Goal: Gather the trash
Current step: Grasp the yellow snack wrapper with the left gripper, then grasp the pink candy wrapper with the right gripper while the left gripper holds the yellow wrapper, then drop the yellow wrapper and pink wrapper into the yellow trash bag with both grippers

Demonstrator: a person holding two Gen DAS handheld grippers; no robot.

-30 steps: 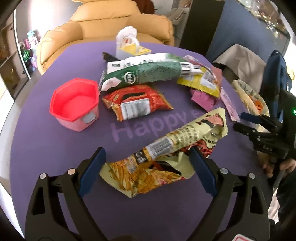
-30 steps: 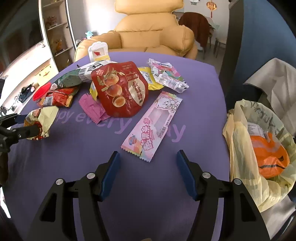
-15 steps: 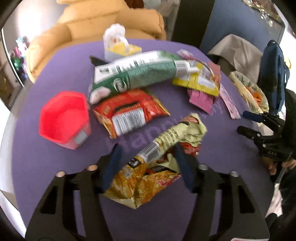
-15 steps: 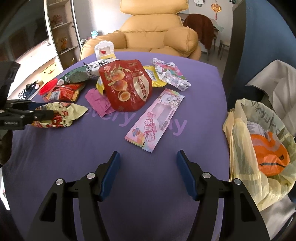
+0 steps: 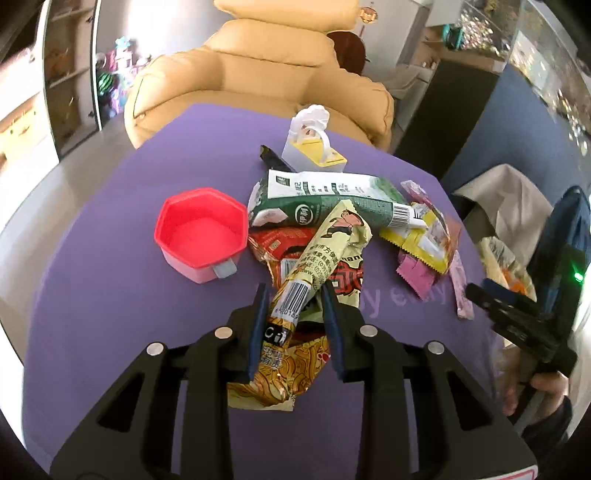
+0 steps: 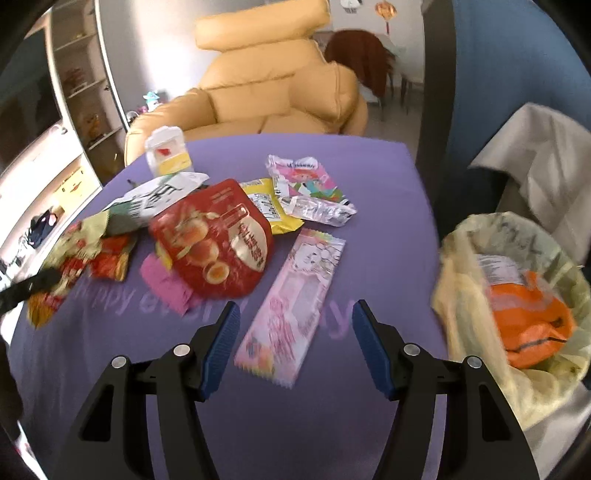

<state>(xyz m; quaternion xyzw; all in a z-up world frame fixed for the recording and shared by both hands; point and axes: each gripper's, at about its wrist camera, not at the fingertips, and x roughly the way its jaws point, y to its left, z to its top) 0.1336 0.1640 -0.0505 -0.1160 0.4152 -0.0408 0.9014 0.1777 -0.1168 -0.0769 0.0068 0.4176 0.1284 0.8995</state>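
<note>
On my table's purple cloth (image 6: 369, 206) I read "Happy every"; the yellow wrapper (image 5: 332, 243) shows a barcode and "nan".

- A home living room: a tan leather recliner (image 5: 280, 77) stands behind the purple-clothed table (image 5: 110, 229).
- White open shelving (image 6: 85, 92) holds toys and ornaments.
- A red lantern ornament (image 6: 384, 9) hangs on the wall.

One red cup (image 5: 201, 236), one tissue box (image 5: 312, 149), one bin bag (image 6: 517, 295) (wrappers overlap, uncounted)
</note>
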